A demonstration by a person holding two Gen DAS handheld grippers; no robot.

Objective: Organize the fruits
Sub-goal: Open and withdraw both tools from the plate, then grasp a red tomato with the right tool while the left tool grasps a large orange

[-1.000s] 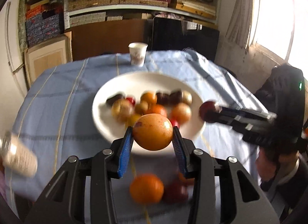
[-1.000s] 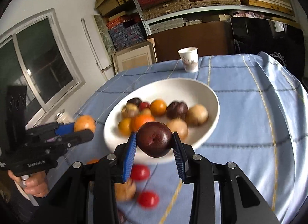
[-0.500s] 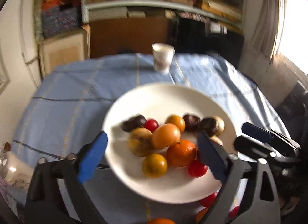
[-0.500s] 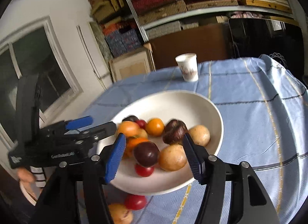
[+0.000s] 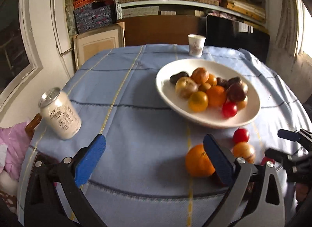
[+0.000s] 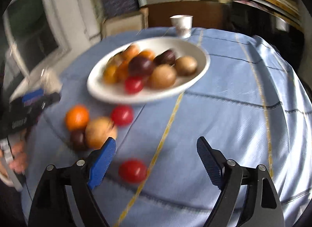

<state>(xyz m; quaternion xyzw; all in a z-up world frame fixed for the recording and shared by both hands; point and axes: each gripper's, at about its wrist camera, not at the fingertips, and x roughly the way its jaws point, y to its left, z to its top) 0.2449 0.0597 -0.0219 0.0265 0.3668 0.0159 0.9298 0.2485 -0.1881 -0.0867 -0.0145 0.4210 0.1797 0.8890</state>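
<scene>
A white bowl (image 5: 171,98) holds several fruits, among them an orange (image 5: 216,95) and a dark plum (image 5: 237,92). It also shows in the right wrist view (image 6: 200,70). Loose fruits lie on the blue cloth in front of it: an orange (image 5: 197,161), a red tomato (image 5: 241,135), a tan fruit (image 5: 243,151). My left gripper (image 5: 155,158) is open and empty above the cloth, its right finger beside the loose orange. My right gripper (image 6: 156,158) is open and empty above a red tomato (image 6: 132,170), near an orange (image 6: 77,117), a tan fruit (image 6: 99,132) and a dark plum (image 6: 77,138).
A white drink can (image 5: 60,114) stands at the table's left edge. A paper cup (image 5: 196,45) stands at the far edge, behind the bowl. Pink cloth (image 5: 11,149) lies at the left. Shelves and boxes fill the wall behind the table.
Both grippers opened and let their fruits, an orange and a dark plum, into the bowl. Both have since drawn back toward the loose fruits at the near edge.
</scene>
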